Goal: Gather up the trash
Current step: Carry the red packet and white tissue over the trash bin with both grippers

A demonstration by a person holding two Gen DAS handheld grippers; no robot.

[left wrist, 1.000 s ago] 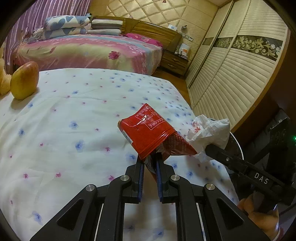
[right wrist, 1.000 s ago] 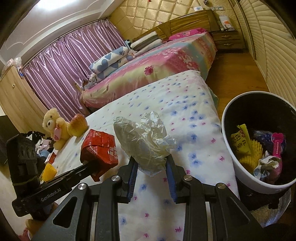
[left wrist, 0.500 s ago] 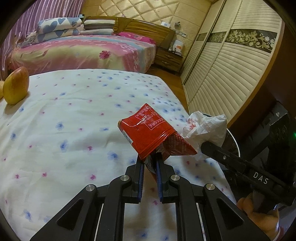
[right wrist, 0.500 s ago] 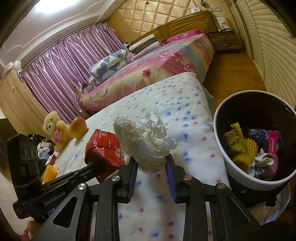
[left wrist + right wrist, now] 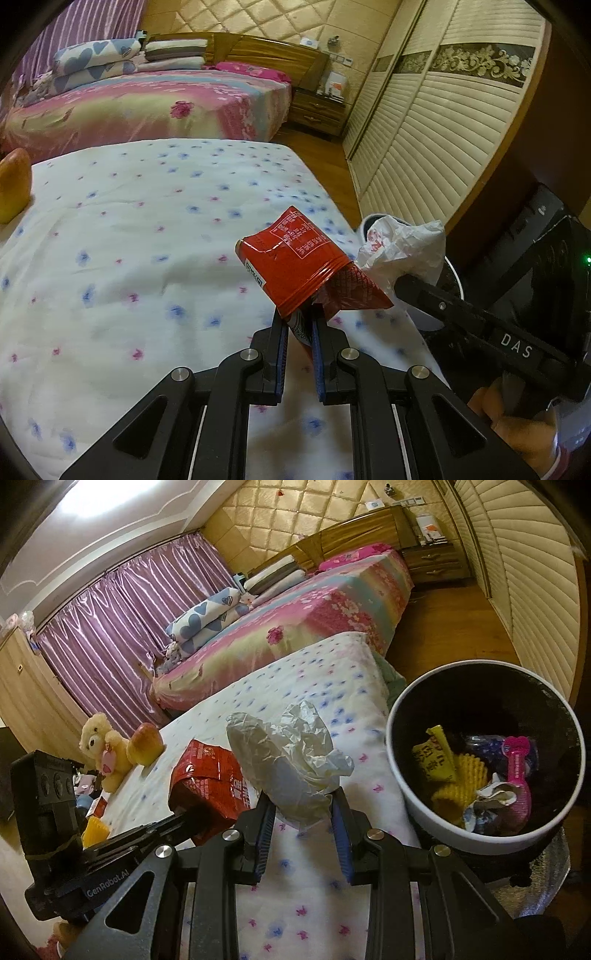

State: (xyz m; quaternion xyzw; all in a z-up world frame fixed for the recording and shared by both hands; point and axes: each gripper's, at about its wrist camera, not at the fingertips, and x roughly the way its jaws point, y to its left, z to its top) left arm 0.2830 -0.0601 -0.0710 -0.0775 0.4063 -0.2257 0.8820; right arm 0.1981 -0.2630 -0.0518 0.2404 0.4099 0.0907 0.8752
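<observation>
Left tongs (image 5: 298, 325) clamped on red wrapper (image 5: 295, 258); right tongs (image 5: 301, 805) clamped on crumpled white bag (image 5: 288, 753), near bed's (image 5: 314, 904) corner, beside bin (image 5: 424, 805).

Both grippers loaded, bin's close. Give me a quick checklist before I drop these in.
1. left gripper shut on red wrapper: ok.
2. right gripper shut on crumpled white bag: ok.
3. bin mouth open, room above the trash inside: ok.
4. White bag over the bin: not ok, it hangs above the flowered sheet.
5. Red wrapper over the bin: not ok, also above the sheet.
6. Grippers clear of each other: cannot tell, they are close.
</observation>
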